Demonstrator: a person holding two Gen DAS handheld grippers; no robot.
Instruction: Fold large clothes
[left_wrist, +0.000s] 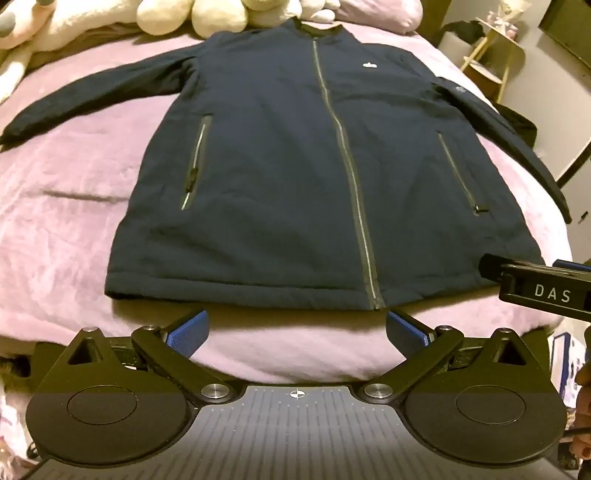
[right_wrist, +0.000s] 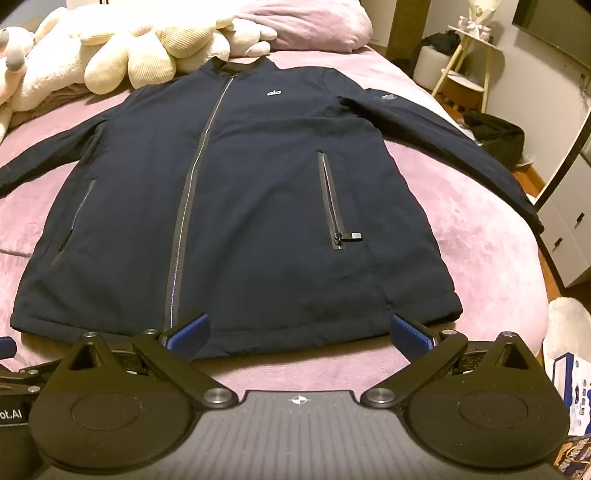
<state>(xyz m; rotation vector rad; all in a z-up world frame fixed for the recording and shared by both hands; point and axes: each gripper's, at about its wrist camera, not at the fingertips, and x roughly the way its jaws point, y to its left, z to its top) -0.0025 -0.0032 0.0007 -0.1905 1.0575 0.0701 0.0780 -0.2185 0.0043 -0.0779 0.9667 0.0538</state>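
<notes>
- On the bed (left_wrist: 66, 206), over its pink cover, the navy jacket (left_wrist: 295, 166) lay flat, front up, zipped shut, both sleeves spread out to the sides.
- Long axis of the jacket ran straight away from both grippers: hem at the near edge, collar (right_wrist: 243, 68) at the far end by the plush toys (right_wrist: 122, 55).
- Left gripper (left_wrist: 297, 330) hung above the bare cover just short of the hem, jaws spread wide, nothing between the blue pads. In its view the centre zip (left_wrist: 347, 166) ended almost midway between the jaws, a little toward the right one.
- Right gripper (right_wrist: 299, 332) also stood wide and empty; in its view the pads overlapped the hem, to the right of the zip. Contact with the cloth could not be told.
- Right gripper's tip (left_wrist: 532, 284) showed at the right margin of the left view, beside the hem's right corner.
- Judgement: the right gripper was nearer the right hem corner and the right-hand sleeve (right_wrist: 461, 147); the left gripper sat near the middle of the hem and was the better placed for the left corner and left-hand sleeve (left_wrist: 85, 99).
- Judgement: no fold had been made yet; sleeves would likely come in first, across the long axis.
</notes>
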